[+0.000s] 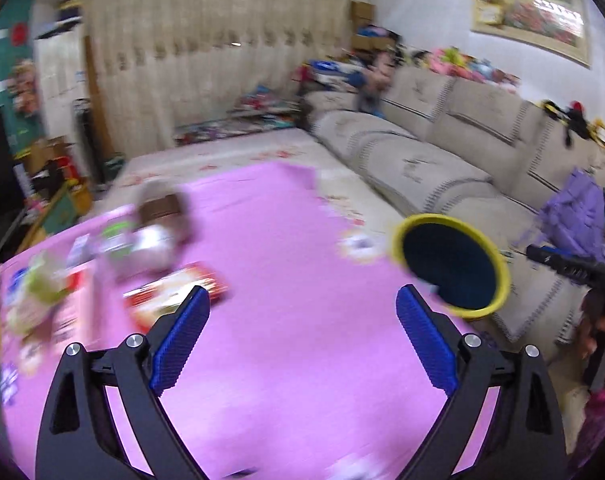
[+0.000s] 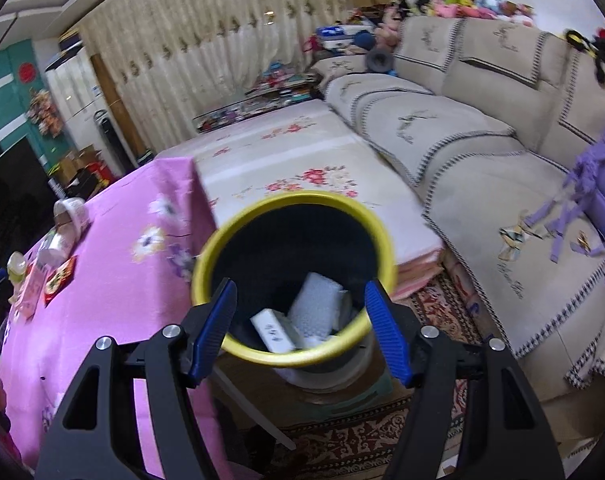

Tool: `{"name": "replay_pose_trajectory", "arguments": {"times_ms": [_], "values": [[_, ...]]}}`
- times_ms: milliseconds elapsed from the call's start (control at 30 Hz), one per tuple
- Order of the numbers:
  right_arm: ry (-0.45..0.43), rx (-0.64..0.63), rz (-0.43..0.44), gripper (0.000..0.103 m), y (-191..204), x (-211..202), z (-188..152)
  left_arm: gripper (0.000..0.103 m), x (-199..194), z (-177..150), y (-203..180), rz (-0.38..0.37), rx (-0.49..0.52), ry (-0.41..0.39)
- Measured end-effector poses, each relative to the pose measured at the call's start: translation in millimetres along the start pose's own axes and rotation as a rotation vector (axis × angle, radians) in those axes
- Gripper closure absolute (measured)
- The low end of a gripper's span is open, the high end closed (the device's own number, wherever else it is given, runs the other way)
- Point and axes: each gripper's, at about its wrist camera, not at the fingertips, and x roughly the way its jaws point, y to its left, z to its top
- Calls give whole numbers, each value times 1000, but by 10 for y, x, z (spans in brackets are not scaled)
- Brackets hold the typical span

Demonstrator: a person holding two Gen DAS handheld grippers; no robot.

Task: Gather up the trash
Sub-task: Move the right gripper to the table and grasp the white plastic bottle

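Observation:
A dark bin with a yellow rim [image 2: 294, 276] stands beside the pink-clothed table [image 2: 114, 280]; it holds white packets [image 2: 314, 304] and a white box [image 2: 272, 330]. My right gripper [image 2: 300, 332] is open and empty, right above the bin's mouth. My left gripper [image 1: 302, 340] is open and empty above the pink cloth [image 1: 282, 260]. Ahead of it to the left lies blurred trash: a red and white box [image 1: 174, 292], a cup on its side [image 1: 158, 216], and several wrappers [image 1: 46, 292]. The bin [image 1: 450, 264] shows at its right.
A beige sofa [image 2: 482, 152] runs along the right with a purple bag [image 2: 598, 184] on it. A floral-covered bed surface [image 2: 302, 160] lies behind the bin. A patterned rug [image 2: 342, 440] covers the floor. More trash items [image 2: 62, 240] sit at the table's far left edge.

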Motion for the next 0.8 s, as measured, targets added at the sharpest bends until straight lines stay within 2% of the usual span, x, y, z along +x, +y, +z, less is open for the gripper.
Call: {"name": "replay_pose_trajectory", "arguments": {"times_ms": [133, 233, 333, 467, 600, 800], "values": [[24, -74, 62, 40, 479, 128, 59, 9, -258, -234, 610, 105, -41, -34], [48, -156, 131, 40, 1016, 253, 118, 8, -368, -422, 1040, 198, -64, -56], [72, -230, 193, 40, 1541, 369, 162, 8, -413, -577, 1339, 248, -77, -75], [89, -308, 273, 40, 2191, 514, 217, 8, -364, -680, 1514, 255, -94, -82], [108, -373, 321, 40, 2832, 695, 241, 8, -314, -783, 1607, 230, -124, -91], [122, -358, 391, 40, 3569, 1039, 224, 8, -320, -839, 1590, 190, -147, -99]]}}
